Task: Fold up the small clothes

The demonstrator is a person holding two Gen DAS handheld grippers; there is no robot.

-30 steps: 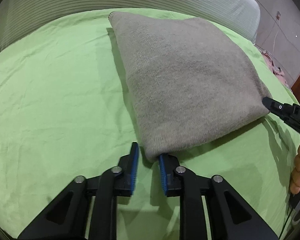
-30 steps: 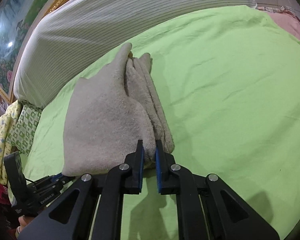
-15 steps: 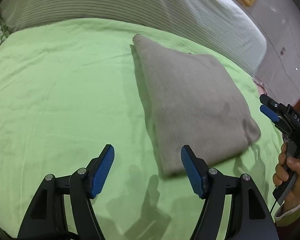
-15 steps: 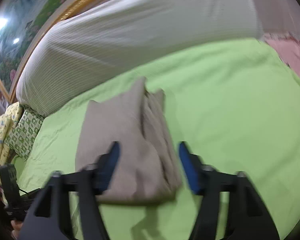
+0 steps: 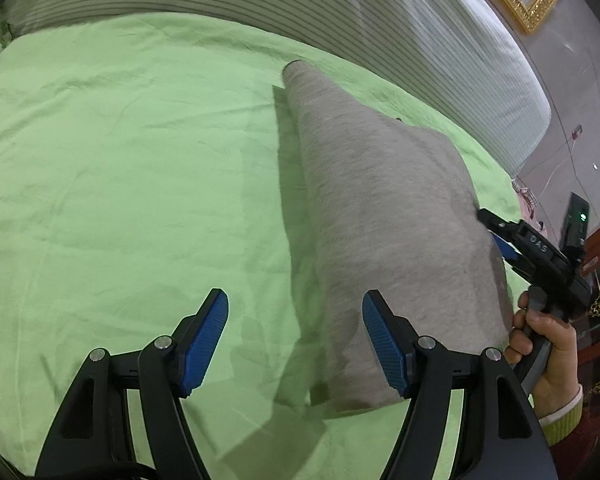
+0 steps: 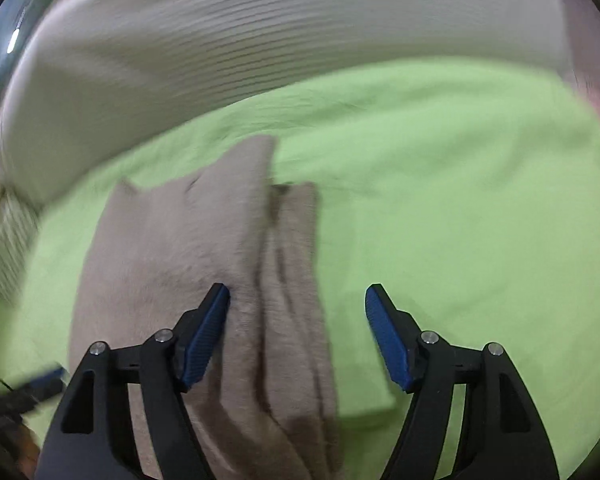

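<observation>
both hand-held grippers, left hand-held gripper [image 5: 296,340] and right hand-held gripper [image 6: 298,336], are standing wide open, gripping nothing, having just been opening to release the folded grey garment [image 5: 388,216] lying on the bed [image 5: 120,160].

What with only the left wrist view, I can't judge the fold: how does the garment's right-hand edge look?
Observer: In the right wrist view the grey garment shows several stacked layers along that edge, running roughly parallel.
Operator: Is the right gripper holding them?
Observer: No. It stands open, and its jaws have just been opening. The layered edge lies between them, unpinched.
Operator: Anything lying beyond that edge?
Observer: Only green sheet on that side, as far as the blurred picture shows.
</observation>
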